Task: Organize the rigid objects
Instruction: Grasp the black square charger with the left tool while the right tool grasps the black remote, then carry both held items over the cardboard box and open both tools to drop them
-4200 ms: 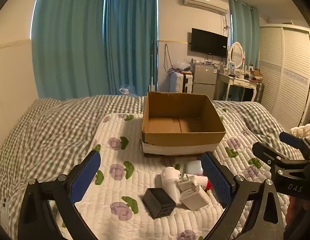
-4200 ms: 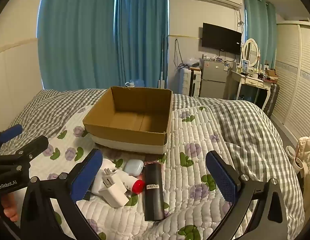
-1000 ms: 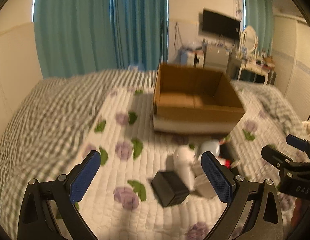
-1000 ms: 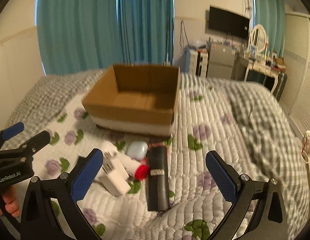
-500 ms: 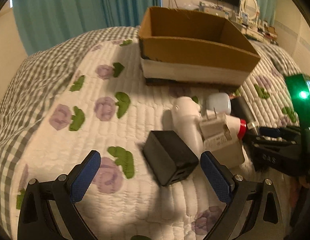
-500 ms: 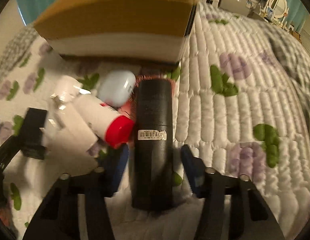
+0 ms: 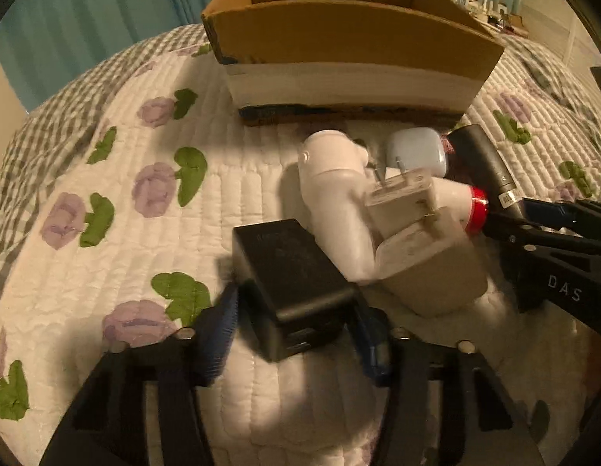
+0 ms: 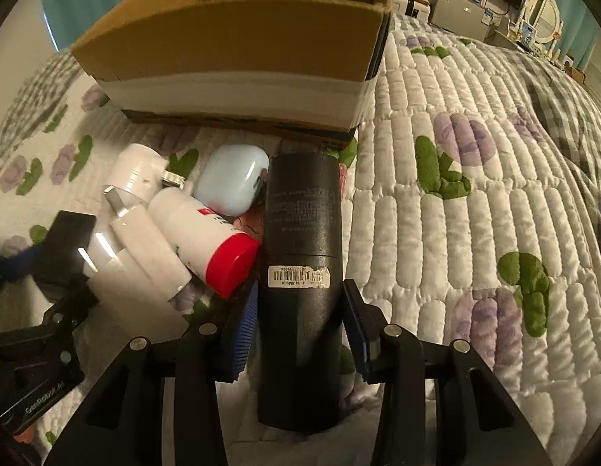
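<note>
We've got the left gripper [image 7: 296, 334] closing on the black charger [image 7: 290, 285], right gripper [image 8: 298, 324] clamped on the black cylinder [image 8: 300, 264], long axis pointing at the box [image 8: 238, 39] ahead.

Bed cover [image 8: 455, 89]: quilted cloth, soft, matt, flower print. Box [image 8: 238, 35]: brown cardboard, matt, rough-cut edges. Black cylinder [image 8: 300, 272]: matt, finely textured, with a torn paper label. Black charger [image 7: 289, 272]: matt plastic. White plug [image 7: 413, 209]: smooth plastic, shiny metal prongs. Bottle cap [image 8: 230, 268]: glossy red plastic.
</note>
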A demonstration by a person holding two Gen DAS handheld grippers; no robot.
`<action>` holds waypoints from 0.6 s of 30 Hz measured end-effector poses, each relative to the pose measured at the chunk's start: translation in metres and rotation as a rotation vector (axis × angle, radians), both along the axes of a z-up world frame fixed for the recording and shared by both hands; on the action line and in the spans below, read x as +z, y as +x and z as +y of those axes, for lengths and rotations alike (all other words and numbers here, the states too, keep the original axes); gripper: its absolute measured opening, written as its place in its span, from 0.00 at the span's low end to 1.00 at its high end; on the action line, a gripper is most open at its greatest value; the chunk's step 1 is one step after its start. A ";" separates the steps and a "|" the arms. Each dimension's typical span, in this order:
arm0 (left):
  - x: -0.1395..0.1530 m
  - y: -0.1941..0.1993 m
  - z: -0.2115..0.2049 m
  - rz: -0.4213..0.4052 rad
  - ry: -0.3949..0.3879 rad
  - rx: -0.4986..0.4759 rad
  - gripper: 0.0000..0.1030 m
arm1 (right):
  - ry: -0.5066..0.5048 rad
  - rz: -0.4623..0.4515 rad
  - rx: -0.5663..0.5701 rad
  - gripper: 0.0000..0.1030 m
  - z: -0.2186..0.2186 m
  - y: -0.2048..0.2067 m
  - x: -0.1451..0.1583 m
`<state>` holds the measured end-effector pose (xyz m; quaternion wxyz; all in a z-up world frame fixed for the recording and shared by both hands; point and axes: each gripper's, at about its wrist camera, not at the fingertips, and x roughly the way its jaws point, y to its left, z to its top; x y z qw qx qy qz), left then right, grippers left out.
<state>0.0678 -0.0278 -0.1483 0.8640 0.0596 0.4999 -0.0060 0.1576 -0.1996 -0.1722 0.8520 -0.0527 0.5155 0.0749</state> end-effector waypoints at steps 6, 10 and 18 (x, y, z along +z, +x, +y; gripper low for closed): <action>0.021 -0.010 0.010 -0.069 -0.032 0.017 0.39 | 0.019 -0.037 0.002 0.40 -0.006 -0.018 0.016; 0.041 -0.017 0.012 -0.123 -0.027 0.014 0.38 | 0.038 -0.077 0.010 0.40 -0.007 -0.031 0.034; 0.088 -0.025 0.012 -0.214 -0.062 -0.021 0.38 | 0.048 -0.166 0.022 0.40 -0.008 -0.039 0.075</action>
